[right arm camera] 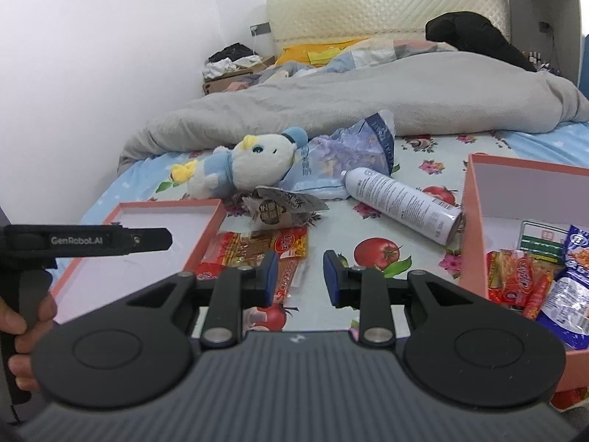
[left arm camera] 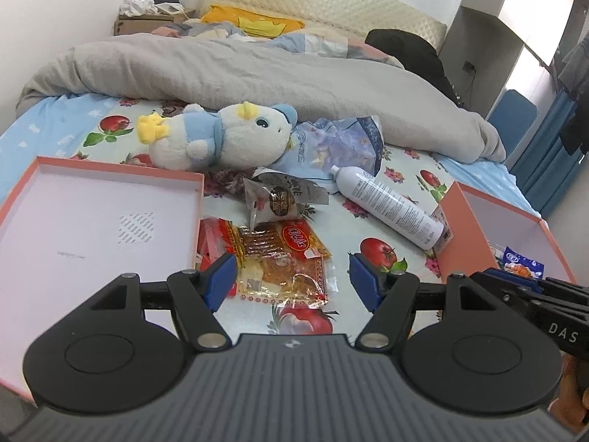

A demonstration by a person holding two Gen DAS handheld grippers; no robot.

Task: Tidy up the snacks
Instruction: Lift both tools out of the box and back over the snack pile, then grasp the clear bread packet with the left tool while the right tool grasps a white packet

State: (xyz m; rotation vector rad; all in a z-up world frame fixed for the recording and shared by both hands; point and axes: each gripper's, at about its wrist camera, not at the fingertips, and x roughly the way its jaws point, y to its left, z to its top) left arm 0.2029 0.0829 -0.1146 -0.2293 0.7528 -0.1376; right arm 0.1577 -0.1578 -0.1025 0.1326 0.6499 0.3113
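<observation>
The left gripper (left arm camera: pixel 292 280) is held with its jaws spread wide and nothing between the pads, poised above the orange snack packet (left arm camera: pixel 281 258) that lies on the fruit-print bedsheet (left arm camera: pixel 397 228) near the bed's front edge, just beside the right wall of the empty pink box lid (left arm camera: pixel 110 217). The right gripper (right arm camera: pixel 300 276) is spread more narrowly, also empty, over bare sheet next to the same packet (right arm camera: pixel 257 246).

The step in hand is judged to be the pickup of this packet for transfer to the pink box (right arm camera: pixel 475 199) at the bed's front right corner, where several snack packets (right arm camera: pixel 526 280) already lie.

A good grasp is likely obtained if the left pads are lowered astride the packet's middle (the crinkled seal at the near edge would probably slip) and closed only once the film is bracketed on both sides. The clear-wrapped pastry (left arm camera: pixel 276 202) overlaps the packet's far end, so a lift towards the front edge should be preferred. The white spray can (left arm camera: pixel 390 206) and the plush toy (left arm camera: pixel 221 136) are best left undisturbed.
</observation>
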